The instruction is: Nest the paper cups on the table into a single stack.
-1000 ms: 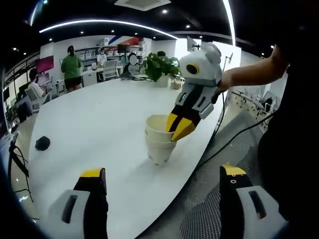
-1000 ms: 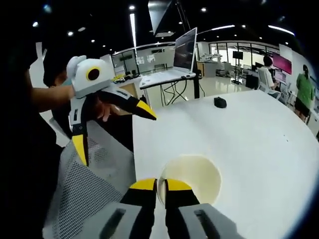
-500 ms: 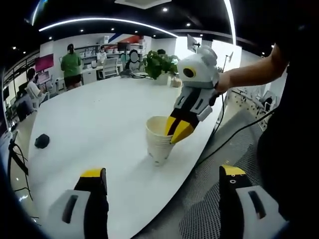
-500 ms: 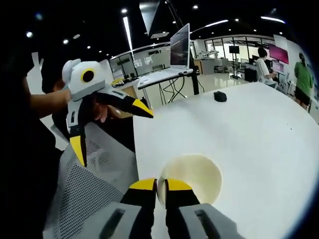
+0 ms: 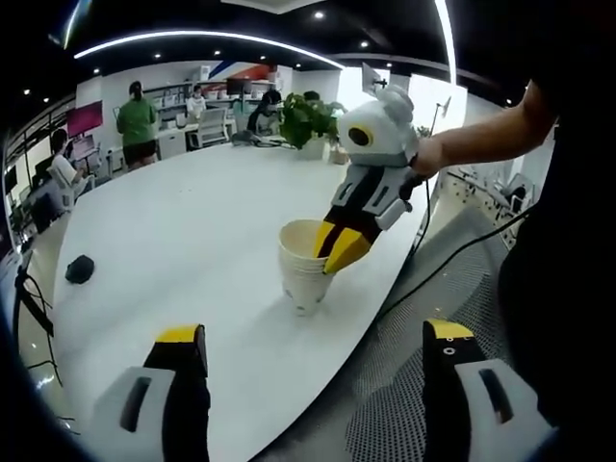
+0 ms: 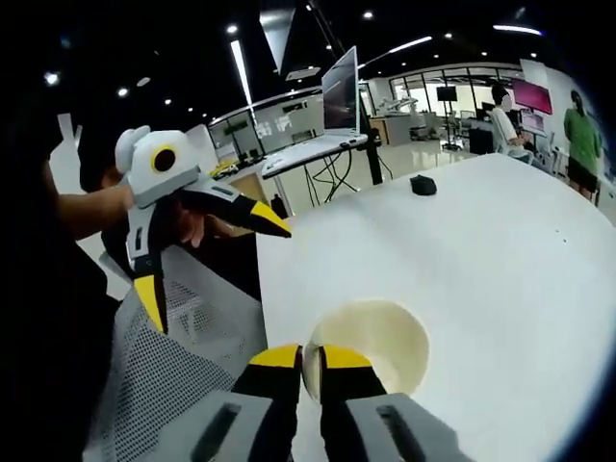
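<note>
Table [image 5: 173, 241] is white and wide, and the cup stack [image 5: 302, 269] stands near its edge, now one compact pile, while a second ago the top cup sat higher. My right hand-held gripper [image 6: 310, 358] stays clamped on the top cup's rim [image 6: 371, 313]. My left hand-held gripper [image 5: 308, 337] hangs beside the table with jaws wide apart, holding nothing. Black mouse [image 5: 78, 269] lies far off.

Open office, white table [image 5: 192, 221], ceiling lights [image 5: 202, 42]
</note>
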